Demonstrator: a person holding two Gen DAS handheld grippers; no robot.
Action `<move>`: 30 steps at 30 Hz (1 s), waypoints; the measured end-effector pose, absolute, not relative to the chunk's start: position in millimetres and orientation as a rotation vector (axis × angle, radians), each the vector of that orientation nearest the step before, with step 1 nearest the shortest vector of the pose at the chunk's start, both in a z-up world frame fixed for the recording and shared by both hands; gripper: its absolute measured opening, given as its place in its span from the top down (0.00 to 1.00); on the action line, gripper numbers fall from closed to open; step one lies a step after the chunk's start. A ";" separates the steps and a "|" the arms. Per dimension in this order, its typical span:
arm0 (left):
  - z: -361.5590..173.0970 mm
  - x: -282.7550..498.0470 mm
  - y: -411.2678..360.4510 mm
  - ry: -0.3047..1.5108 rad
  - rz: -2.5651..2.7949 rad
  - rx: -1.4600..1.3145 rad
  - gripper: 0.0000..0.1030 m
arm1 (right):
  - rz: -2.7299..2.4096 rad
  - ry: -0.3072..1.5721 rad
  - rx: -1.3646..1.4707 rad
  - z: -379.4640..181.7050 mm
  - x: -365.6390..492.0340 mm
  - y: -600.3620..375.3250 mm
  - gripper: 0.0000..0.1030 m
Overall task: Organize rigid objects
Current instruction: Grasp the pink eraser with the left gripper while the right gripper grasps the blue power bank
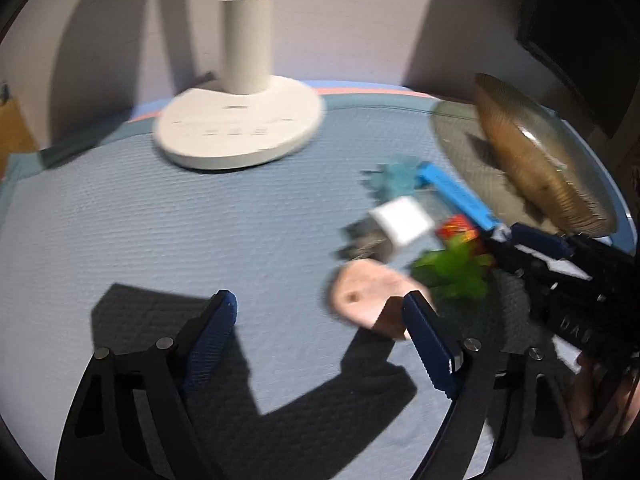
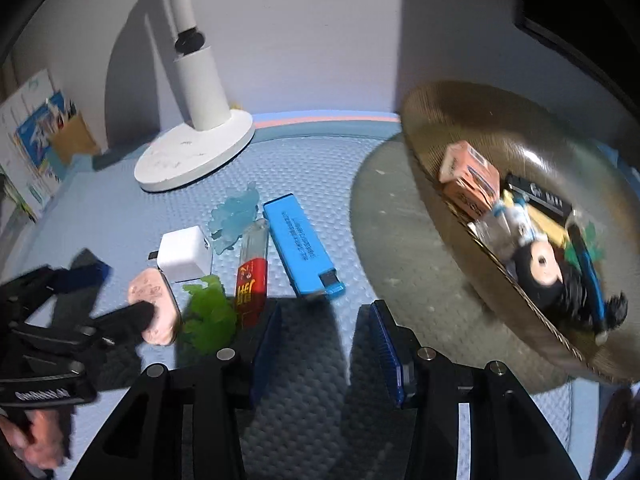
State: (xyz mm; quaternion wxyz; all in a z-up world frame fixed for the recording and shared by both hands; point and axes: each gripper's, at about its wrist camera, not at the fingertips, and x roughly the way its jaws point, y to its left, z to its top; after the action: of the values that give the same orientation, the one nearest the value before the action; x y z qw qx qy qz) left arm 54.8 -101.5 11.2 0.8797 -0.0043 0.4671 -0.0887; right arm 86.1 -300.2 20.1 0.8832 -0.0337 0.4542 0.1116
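Loose items lie on a blue mat: a pink oval piece, a white charger cube, a green soft piece, a red and clear lighter, a blue rectangular device and a pale blue soft piece. My left gripper is open, its right finger against the pink piece. It also shows in the right wrist view. My right gripper is open and empty, just in front of the blue device. A brown plate at right holds several items.
A white lamp base stands at the back of the mat, its post rising in front of the wall. A grey round mat lies under the brown plate. Papers and a box stand at far left.
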 end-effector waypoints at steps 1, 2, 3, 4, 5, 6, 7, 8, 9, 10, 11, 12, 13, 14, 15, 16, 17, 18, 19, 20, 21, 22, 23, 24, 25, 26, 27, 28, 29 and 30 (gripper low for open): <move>10.8 54.4 -96.1 0.973 -0.167 -0.008 0.19 | 0.236 0.952 -0.082 19.0 90.2 -296.9 0.57; 10.2 54.4 -88.4 0.976 -0.143 -0.008 0.19 | 0.239 0.955 -0.082 18.4 93.5 -296.0 0.57; 8.9 55.3 -79.6 0.980 -0.115 -0.013 0.20 | 0.238 0.958 -0.080 18.0 97.1 -295.9 0.57; 8.0 55.8 -73.0 0.984 -0.109 -0.029 0.20 | 0.237 0.962 -0.077 17.4 100.5 -296.0 0.57; 8.1 55.7 -67.7 0.985 -0.121 -0.050 0.20 | 0.239 0.962 -0.075 17.4 104.6 -295.5 0.57; 10.0 54.2 -64.8 0.981 -0.149 -0.073 0.20 | 0.243 0.962 -0.079 17.5 108.8 -293.7 0.57; 12.2 52.3 -65.5 0.977 -0.191 -0.090 0.20 | 0.246 0.962 -0.086 17.6 110.7 -292.3 0.57; 15.7 48.6 -70.7 0.972 -0.262 -0.107 0.20 | 0.250 0.963 -0.094 17.3 113.9 -290.2 0.56; 18.5 45.1 -77.8 0.965 -0.313 -0.112 0.20 | 0.253 0.963 -0.100 16.6 117.3 -287.4 0.56; 19.9 42.6 -83.6 0.960 -0.341 -0.107 0.20 | 0.257 0.958 -0.110 16.3 119.2 -285.1 0.56; 21.0 40.7 -92.5 0.956 -0.367 -0.094 0.20 | 0.258 0.952 -0.122 16.4 119.4 -282.9 0.56; 21.3 40.0 -102.7 0.955 -0.377 -0.071 0.20 | 0.257 0.948 -0.136 16.5 118.9 -280.9 0.56; 20.2 41.5 -111.4 0.958 -0.366 -0.050 0.20 | 0.253 0.944 -0.149 16.5 117.9 -279.1 0.60; 18.1 45.0 -120.3 0.964 -0.347 -0.030 0.20 | 0.257 0.942 -0.148 16.8 116.5 -279.8 0.64; 15.5 50.3 -129.1 0.968 -0.319 -0.013 0.20 | 0.262 0.944 -0.141 17.5 112.6 -281.2 0.71; 14.2 52.6 -132.3 0.967 -0.307 -0.010 0.20 | 0.265 0.945 -0.135 18.4 109.0 -282.4 0.75; 12.1 56.5 -135.8 0.970 -0.284 -0.008 0.20 | 0.266 0.949 -0.125 19.7 102.0 -285.7 0.76; 9.6 61.5 -139.0 0.975 -0.258 -0.008 0.20 | 0.257 0.953 -0.120 20.4 95.3 -288.4 0.76; 8.2 64.4 -138.3 0.975 -0.252 -0.014 0.19 | 0.244 0.956 -0.116 21.4 86.0 -292.7 0.76; 6.0 66.8 -137.5 0.978 -0.247 -0.022 0.19 | 0.239 0.957 -0.110 21.7 79.3 -295.7 0.76; 5.0 65.5 -135.7 0.983 -0.248 -0.021 0.22 | 0.241 0.959 -0.093 22.3 68.9 -301.1 0.76; 5.6 62.2 -133.6 0.983 -0.250 -0.009 0.25 | 0.248 0.960 -0.079 22.5 62.6 -304.5 0.76; 5.7 59.1 -132.4 0.986 -0.253 0.012 0.32 | 0.256 0.965 -0.060 22.9 53.9 -309.1 0.76; 7.0 53.4 -129.1 0.984 -0.266 0.032 0.35 | 0.263 0.970 -0.044 23.3 47.2 -312.5 0.76; 8.6 48.3 -124.3 0.985 -0.276 0.041 0.37 | 0.273 0.976 -0.020 24.1 37.6 -317.1 0.76; 10.2 42.7 -115.5 0.988 -0.270 0.049 0.38 | 0.281 0.981 -0.005 24.5 31.3 -319.0 0.76; 12.0 38.2 -108.8 0.987 -0.262 0.055 0.38 | 0.291 0.984 0.006 24.9 24.6 -320.9 0.76; 13.5 34.9 -100.9 0.984 -0.247 0.063 0.38 | 0.303 0.986 0.014 25.2 16.8 -321.9 0.76; 13.6 35.1 -92.4 0.984 -0.230 0.066 0.39 | 0.311 0.986 0.016 25.2 8.4 -322.0 0.76; 13.6 34.8 -84.8 0.990 -0.231 0.055 0.39 | 0.312 0.987 0.015 24.5 2.8 -321.1 0.76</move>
State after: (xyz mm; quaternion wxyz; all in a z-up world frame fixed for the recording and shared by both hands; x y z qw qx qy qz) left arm 34.8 -84.8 13.6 0.8732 0.0262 0.4739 -0.1108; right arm 2.8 -321.1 24.5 0.8690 0.0072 0.4717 0.1492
